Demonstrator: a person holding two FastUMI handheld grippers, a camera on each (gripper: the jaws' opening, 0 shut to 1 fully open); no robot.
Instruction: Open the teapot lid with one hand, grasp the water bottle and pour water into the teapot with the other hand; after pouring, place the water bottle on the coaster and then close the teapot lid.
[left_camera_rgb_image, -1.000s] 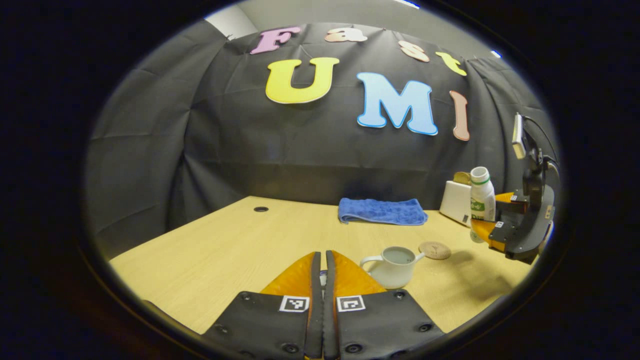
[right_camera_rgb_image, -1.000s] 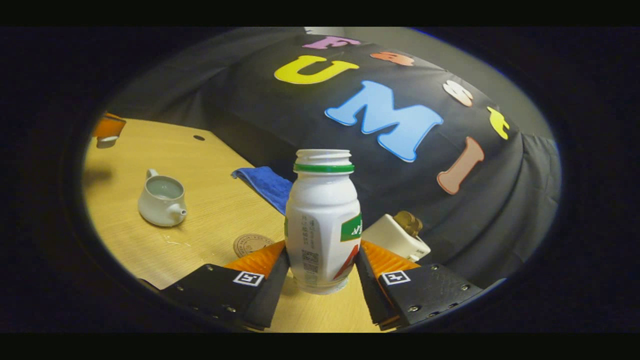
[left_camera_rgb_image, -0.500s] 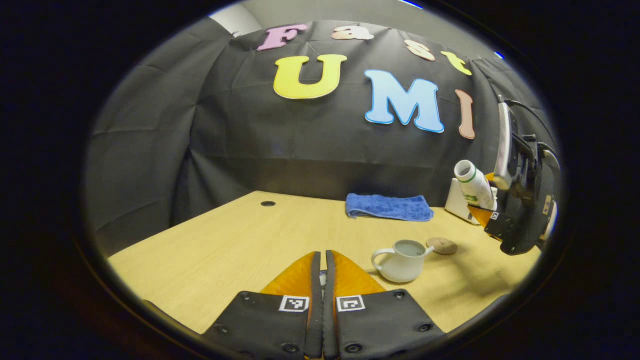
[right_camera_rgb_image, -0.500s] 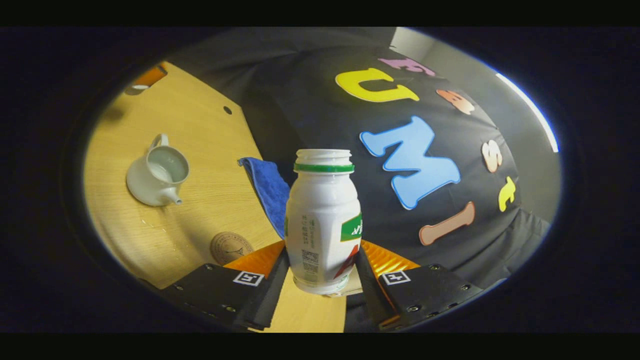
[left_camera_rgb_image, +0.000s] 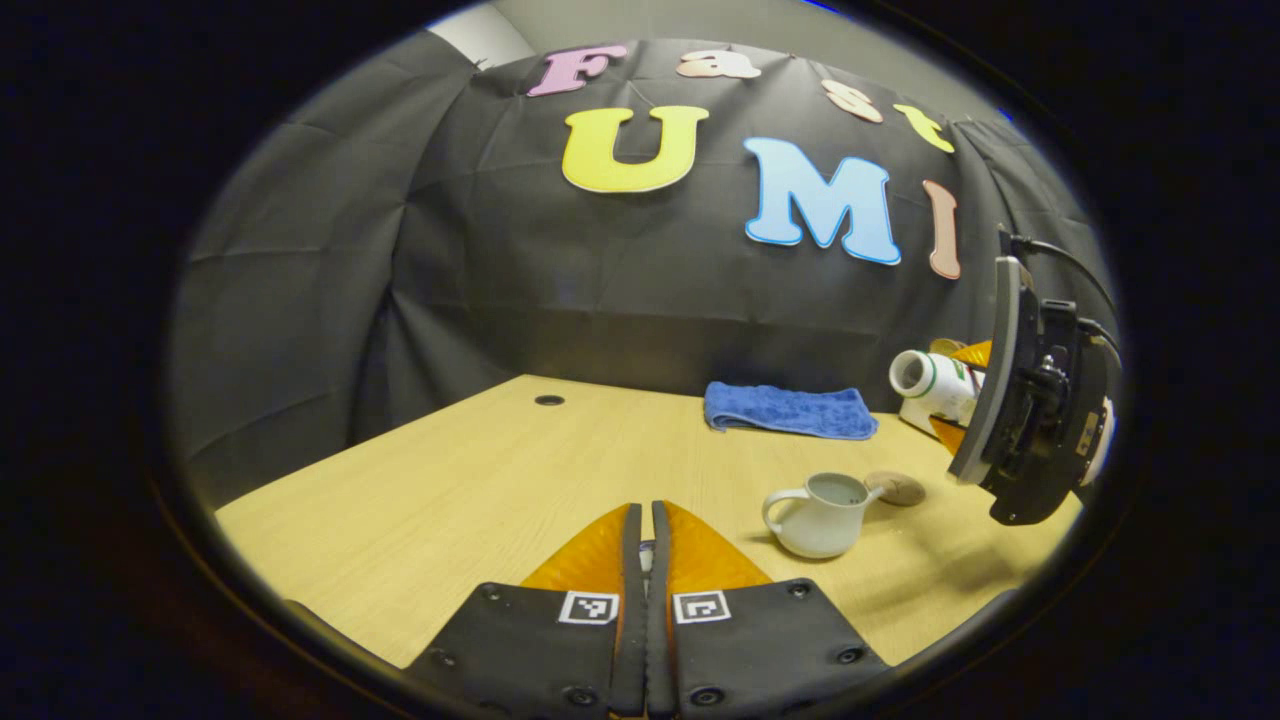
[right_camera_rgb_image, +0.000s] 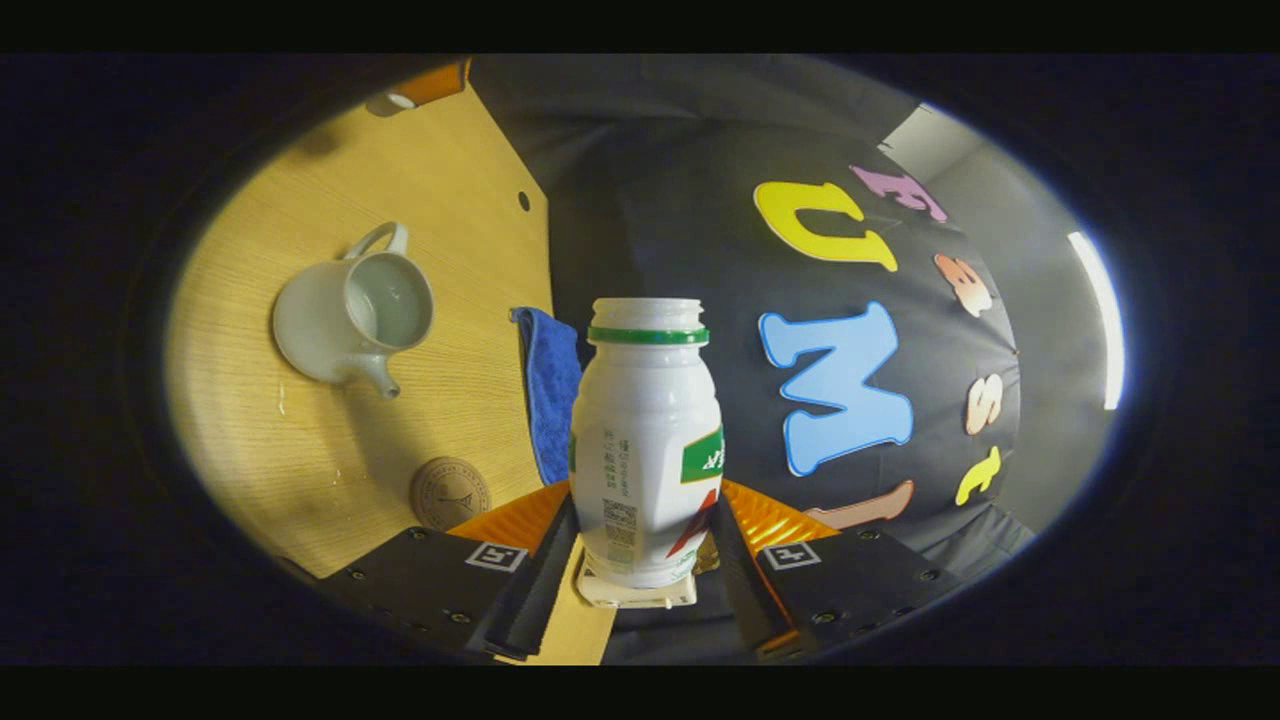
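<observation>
The white teapot (left_camera_rgb_image: 825, 510) stands lidless on the wooden table, with water inside; the right gripper view looks down into the teapot (right_camera_rgb_image: 345, 315). My right gripper (right_camera_rgb_image: 645, 505) is shut on the white, green-ringed, uncapped water bottle (right_camera_rgb_image: 645, 430). In the left gripper view that bottle (left_camera_rgb_image: 930, 378) lies tipped almost level, mouth toward the teapot, above and to its right. The round coaster (left_camera_rgb_image: 897, 487) lies just past the spout. My left gripper (left_camera_rgb_image: 645, 520) is shut, with a sliver of the teapot lid (left_camera_rgb_image: 647, 548) between its fingers; the lid (right_camera_rgb_image: 390, 102) also shows under the distant left gripper (right_camera_rgb_image: 425, 88).
A folded blue towel (left_camera_rgb_image: 790, 410) lies at the back of the table by the black wall. A white box (left_camera_rgb_image: 915, 415) sits at the back right behind the bottle. A cable hole (left_camera_rgb_image: 548, 400) marks the table's far left. Small drops dot the wood near the teapot.
My right gripper has rolled the bottle from upright to nearly level and lifted it toward the teapot. The left gripper has drifted slightly left, still shut.
</observation>
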